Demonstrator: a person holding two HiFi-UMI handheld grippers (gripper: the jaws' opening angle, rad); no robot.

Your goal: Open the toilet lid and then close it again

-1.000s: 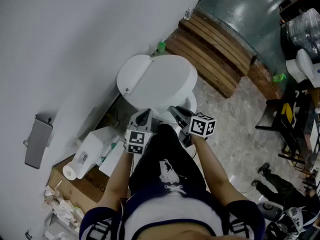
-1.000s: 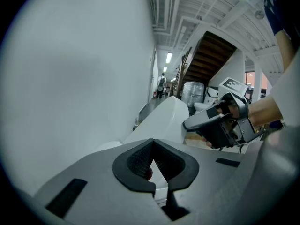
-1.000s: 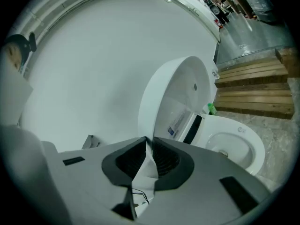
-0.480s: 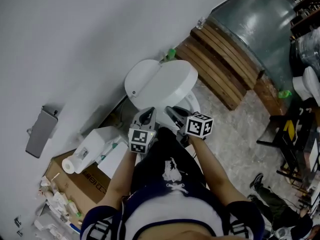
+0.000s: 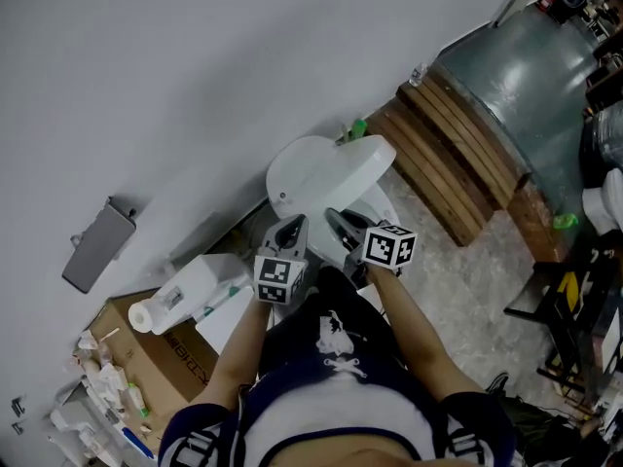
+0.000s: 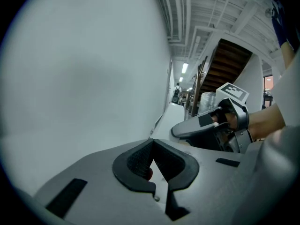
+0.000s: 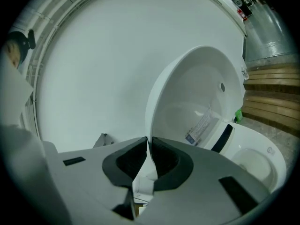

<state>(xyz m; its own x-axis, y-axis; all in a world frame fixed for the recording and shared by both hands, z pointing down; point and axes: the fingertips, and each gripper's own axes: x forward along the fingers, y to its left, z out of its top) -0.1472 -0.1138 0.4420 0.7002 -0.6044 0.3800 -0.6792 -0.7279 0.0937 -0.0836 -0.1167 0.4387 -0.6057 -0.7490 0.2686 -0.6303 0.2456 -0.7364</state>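
Note:
The white toilet lid (image 5: pixel 331 168) stands partly raised, tilted up from the bowl (image 5: pixel 378 202). In the right gripper view its hollow underside (image 7: pixel 197 97) with a label faces me, and the seat and bowl (image 7: pixel 255 161) lie open below it. My right gripper (image 5: pixel 339 222) (image 7: pixel 149 142) is shut on the lid's thin front rim. Just left of it, my left gripper (image 5: pixel 290 230) (image 6: pixel 152 146) is shut with nothing in it, pointing along the white wall. The right gripper (image 6: pixel 201 125) shows beside it in the left gripper view.
Wooden steps (image 5: pixel 458 154) rise to the right of the toilet, with a green bottle (image 5: pixel 357 126) behind it. At the left are a cardboard box (image 5: pixel 161 358), a paper roll (image 5: pixel 141 317) and a grey panel (image 5: pixel 97 243) on the wall. The person's legs fill the foreground.
The lid has swung up from lying flat on the bowl, its front rim rising with my right gripper. Both grippers have moved up and towards the wall.

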